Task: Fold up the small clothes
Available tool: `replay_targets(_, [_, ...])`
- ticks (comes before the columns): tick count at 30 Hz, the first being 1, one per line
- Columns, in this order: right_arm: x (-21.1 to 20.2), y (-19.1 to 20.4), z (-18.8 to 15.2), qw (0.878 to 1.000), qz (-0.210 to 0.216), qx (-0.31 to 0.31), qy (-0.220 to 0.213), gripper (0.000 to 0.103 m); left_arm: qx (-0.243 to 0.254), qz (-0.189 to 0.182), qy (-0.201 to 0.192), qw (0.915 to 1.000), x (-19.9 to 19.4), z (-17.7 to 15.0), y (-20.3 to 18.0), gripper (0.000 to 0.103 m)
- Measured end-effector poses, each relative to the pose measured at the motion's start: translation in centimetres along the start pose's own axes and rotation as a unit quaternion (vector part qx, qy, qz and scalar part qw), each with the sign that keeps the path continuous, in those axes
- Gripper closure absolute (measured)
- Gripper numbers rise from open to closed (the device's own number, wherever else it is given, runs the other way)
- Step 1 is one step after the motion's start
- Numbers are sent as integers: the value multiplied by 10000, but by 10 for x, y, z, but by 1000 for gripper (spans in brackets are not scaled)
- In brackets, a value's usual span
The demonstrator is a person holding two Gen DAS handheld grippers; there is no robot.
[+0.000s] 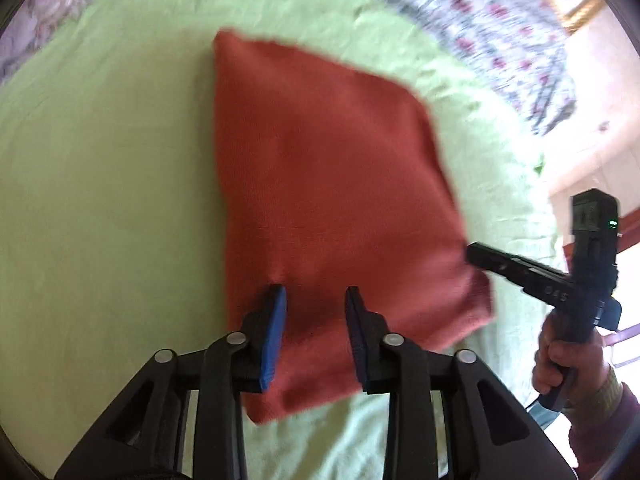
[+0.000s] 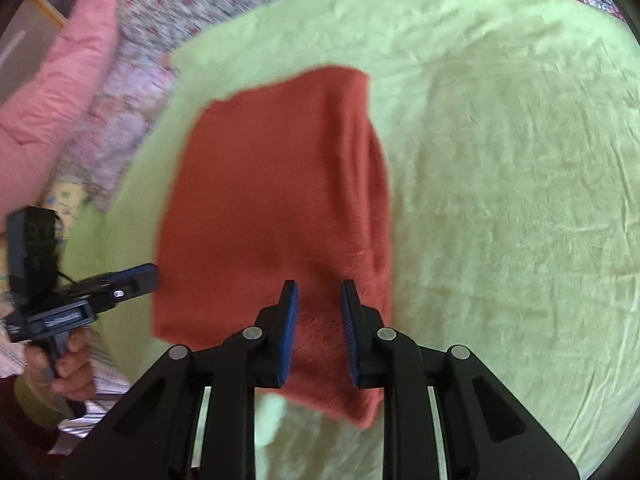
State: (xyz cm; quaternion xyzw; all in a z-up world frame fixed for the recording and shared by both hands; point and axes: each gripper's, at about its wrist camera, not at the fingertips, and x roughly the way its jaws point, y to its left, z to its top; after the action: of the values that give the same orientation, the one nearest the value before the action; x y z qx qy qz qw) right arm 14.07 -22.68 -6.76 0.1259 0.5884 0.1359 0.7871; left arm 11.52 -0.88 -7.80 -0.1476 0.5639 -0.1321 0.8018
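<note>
While both grippers tip steeply down over the bed, one folded rust-red cloth [image 1: 328, 208] lies flat on the light green sheet [image 1: 100, 200], and it serves as the landmark for everything else.

At the cloth's left near corner, the left gripper [image 1: 316, 300] hangs just above the fabric with its two blue-padded fingers [image 1: 274, 336] spread a little; red fabric shows in the gap, but neither pad presses on it. From the right wrist camera this same gripper [image 2: 150, 274] reaches in towards the cloth's left edge, held pistol-style by one hand [image 2: 66, 368].

At the cloth's right near corner, the right gripper [image 2: 318, 296] points down in the same way, its two fingers [image 2: 289, 328] also slightly apart, with the cloth's thicker folded edge visible between them and not pinched. From the left wrist camera its tip [image 1: 476, 254] sits at the cloth's right edge, and the other hand [image 1: 568, 364] grips its handle, a dark red sleeve [image 1: 600, 432] behind it.

Beyond the cloth's far edge, a floral bedspread [image 2: 168, 20] borders the sheet, and one pink quilted cover [image 2: 52, 80] lies to the far left.

Counted: one cloth, two grippers, two hands.
</note>
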Motion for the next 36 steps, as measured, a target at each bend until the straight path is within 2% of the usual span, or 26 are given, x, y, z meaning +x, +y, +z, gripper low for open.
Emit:
replay_targets(3, [18, -15, 1, 9994, -272, 153, 115, 78, -78, 8, -19, 10000, 8, 6, 5, 79])
replay_targets(4, [20, -21, 2, 9992, -221, 288, 160, 75, -100, 12, -9, 9999, 7, 7, 4, 79])
replay_targets(7, [5, -26, -1, 9984, 55, 562, 30, 75, 10, 94, -60, 9999, -4, 6, -2, 76])
replay_targets(9, [-12, -18, -3, 9986, 172, 472, -157, 75, 41, 158, -126, 9998, -14, 2, -7, 68])
replay_targets(14, [-37, 4, -12, 9985, 320, 212, -384, 75, 85, 472, -357, 9982, -40, -15, -9, 62])
replay_targets(17, [-36, 19, -19, 9986, 356, 89, -386, 75, 145, 745, -403, 9963, -45, -26, -8, 58])
replay_targets(22, [-27, 28, -32, 9992, 305, -63, -234, 68, 341, 1096, -361, 9927, -46, -43, -1, 58])
replay_targets(23, [-26, 33, -36, 9993, 290, -102, -210, 67, 379, 1177, -363, 9917, -47, -46, -1, 54])
replay_targets(28, [-29, 51, -54, 9991, 219, -309, -182, 51, 548, 1496, -404, 9864, -55, -60, 0, 42])
replay_targets(31, [-35, 61, -67, 9987, 170, -436, -203, 45, 647, 1723, -431, 9820, -61, -71, 0, 32])
replay_targets(36, [-39, 67, -86, 9980, 119, -587, -202, 30, 840, 2068, -485, 9736, -70, -85, 1, 26])
